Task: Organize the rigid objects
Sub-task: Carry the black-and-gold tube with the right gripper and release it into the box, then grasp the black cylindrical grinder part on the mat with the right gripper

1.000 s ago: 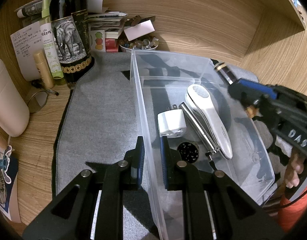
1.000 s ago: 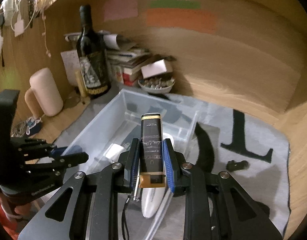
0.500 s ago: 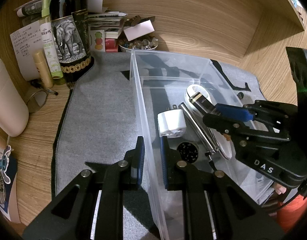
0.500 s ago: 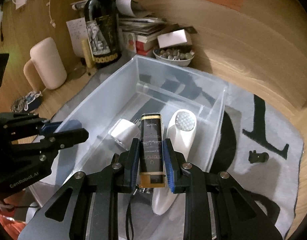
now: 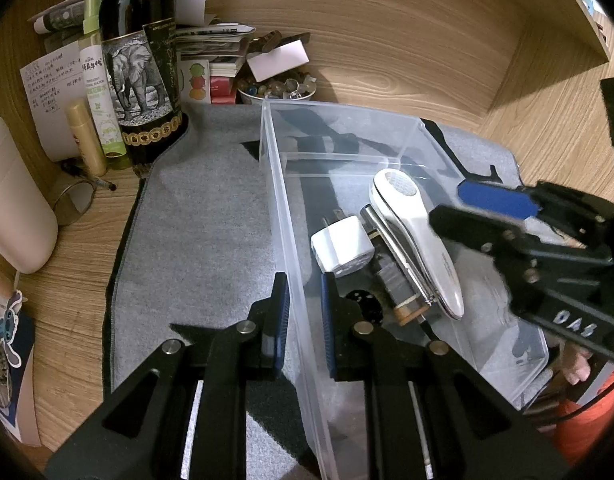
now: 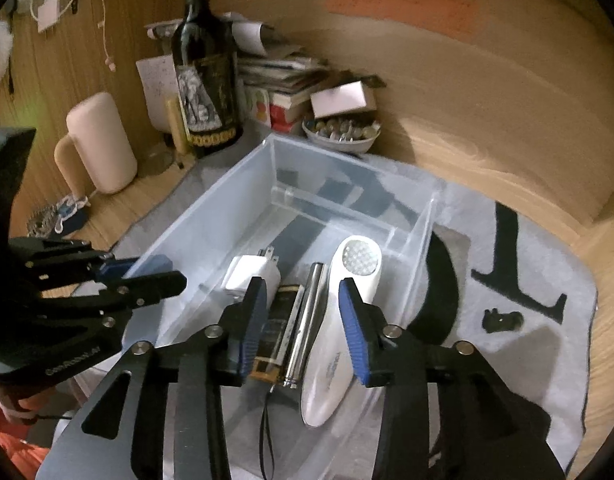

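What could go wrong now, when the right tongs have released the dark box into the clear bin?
1. The right tongs have just been opening and hang low over the dark box; lifting carelessly may snag the metal tube or white device.
2. The left tongs pinch the bin wall; pulling could tilt the clear bin.

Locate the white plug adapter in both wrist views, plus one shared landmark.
Left wrist: white plug adapter lies centre frame in the clear bin, left of the white handheld device.
Right wrist: adapter sits left of centre, above the left pad.
Shared landmark: elephant-label wine bottle.
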### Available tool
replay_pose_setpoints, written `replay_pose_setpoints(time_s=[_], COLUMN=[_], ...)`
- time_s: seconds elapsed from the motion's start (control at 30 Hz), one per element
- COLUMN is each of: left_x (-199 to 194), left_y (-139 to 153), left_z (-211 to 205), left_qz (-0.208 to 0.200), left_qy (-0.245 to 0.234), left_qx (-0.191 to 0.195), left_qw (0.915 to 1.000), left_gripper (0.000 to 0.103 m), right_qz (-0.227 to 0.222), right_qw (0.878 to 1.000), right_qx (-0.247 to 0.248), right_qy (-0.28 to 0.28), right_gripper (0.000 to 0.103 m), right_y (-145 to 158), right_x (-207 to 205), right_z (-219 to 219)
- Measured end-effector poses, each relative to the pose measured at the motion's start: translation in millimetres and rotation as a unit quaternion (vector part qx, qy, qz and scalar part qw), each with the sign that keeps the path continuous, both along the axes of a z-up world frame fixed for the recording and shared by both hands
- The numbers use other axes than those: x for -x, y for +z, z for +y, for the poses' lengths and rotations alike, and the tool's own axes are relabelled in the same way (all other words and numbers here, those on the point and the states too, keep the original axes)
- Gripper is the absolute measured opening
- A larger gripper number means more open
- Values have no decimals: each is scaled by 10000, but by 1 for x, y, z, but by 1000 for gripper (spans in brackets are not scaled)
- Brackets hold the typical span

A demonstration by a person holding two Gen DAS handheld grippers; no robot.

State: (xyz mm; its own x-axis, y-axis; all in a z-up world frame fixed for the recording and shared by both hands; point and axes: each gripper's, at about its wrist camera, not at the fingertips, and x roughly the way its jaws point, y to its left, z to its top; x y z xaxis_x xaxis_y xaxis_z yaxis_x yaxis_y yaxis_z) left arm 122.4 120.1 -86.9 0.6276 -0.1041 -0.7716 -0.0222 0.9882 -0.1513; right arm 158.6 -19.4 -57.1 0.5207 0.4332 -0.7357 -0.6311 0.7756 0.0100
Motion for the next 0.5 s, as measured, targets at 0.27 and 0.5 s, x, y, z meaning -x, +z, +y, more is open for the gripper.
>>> replay_pose_setpoints(time_s=[0.27, 0.5], left_x=[0, 0], left_y=[0, 0], left_z=[0, -1], left_qz=[-1, -2], left_qy=[-1, 1], left_qx=[-6, -1], left_qw=[10000, 10000], left_gripper=[14, 14], right_qz=[-323, -692], right_qw=[9975, 9905], right_qx=[-448, -577], right_qy=[-446, -1039], right_gripper=[63, 79], right_y=[27, 44], right_x=[-3, -13], right_z=[-25, -55])
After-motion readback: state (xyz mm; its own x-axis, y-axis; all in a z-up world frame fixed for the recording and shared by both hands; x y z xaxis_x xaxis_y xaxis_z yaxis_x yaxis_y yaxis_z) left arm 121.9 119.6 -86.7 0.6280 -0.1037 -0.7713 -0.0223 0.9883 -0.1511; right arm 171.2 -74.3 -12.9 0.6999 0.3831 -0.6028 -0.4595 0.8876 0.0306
